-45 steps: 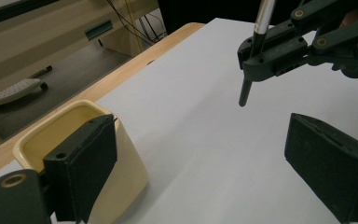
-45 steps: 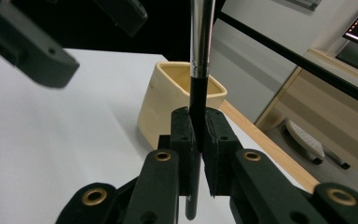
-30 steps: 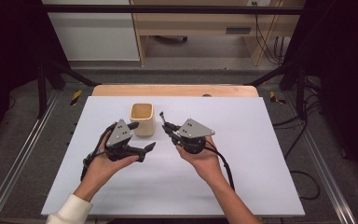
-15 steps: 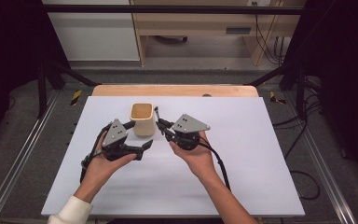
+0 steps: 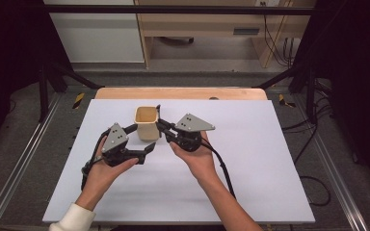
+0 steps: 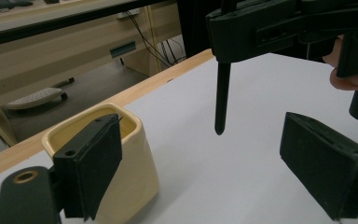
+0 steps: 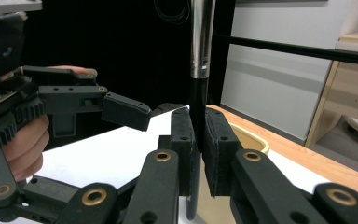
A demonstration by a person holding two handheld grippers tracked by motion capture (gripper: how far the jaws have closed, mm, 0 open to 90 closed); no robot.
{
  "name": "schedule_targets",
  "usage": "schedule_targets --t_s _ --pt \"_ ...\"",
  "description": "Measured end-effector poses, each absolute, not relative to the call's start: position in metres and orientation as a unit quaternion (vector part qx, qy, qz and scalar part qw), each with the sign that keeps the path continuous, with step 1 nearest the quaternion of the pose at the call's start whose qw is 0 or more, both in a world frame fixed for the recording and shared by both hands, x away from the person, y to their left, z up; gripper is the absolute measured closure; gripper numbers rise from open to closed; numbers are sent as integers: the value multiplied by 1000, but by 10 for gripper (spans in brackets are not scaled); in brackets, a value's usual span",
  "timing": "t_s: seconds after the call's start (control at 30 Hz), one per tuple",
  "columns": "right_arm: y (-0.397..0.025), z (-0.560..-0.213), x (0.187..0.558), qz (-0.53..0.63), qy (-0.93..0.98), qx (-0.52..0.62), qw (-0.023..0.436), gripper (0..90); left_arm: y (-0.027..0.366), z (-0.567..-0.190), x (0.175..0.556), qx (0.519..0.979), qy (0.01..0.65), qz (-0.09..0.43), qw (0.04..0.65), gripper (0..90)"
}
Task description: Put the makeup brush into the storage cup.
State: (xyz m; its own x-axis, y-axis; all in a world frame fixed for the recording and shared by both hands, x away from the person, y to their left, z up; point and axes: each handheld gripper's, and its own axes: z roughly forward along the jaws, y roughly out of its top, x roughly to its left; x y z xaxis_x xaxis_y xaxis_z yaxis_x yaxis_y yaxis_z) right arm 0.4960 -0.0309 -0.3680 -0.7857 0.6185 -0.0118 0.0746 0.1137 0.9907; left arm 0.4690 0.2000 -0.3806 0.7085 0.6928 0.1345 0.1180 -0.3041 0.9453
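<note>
While a cream cup point(image 5: 148, 122) stands upright on the white worktop point(image 5: 250, 159) near its far edge, a thin black pen point(image 7: 199, 93) with a silver band is held upright in the right gripper point(image 5: 166, 131). In the right gripper view the two black fingers point(image 7: 182, 144) are seen pressed shut on the pen's lower shaft, with the cup's rim just behind them. In the left gripper view the pen's tip point(image 6: 220, 128) hangs in the air above the worktop, beside the cup and not over its mouth.

The left gripper point(image 5: 142, 144) is held just to the left of the cup. Its fingers point(image 6: 324, 168) are spread wide and nothing is gripped; one of them sits in front of the cup's wall, though contact cannot be told.

As a judgement, the pen is already picked up and brought close to the cup, and what is left is for it to be carried over the opening, lowered in and released. The cup appears empty, as far as its inside can be seen.
</note>
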Motion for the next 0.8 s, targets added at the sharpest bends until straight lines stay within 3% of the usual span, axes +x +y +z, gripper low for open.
schedule_targets --t_s 0.8 --pt "-1 -371 496 630 707 265 181 835 197 -388 463 737 293 271 546 508"
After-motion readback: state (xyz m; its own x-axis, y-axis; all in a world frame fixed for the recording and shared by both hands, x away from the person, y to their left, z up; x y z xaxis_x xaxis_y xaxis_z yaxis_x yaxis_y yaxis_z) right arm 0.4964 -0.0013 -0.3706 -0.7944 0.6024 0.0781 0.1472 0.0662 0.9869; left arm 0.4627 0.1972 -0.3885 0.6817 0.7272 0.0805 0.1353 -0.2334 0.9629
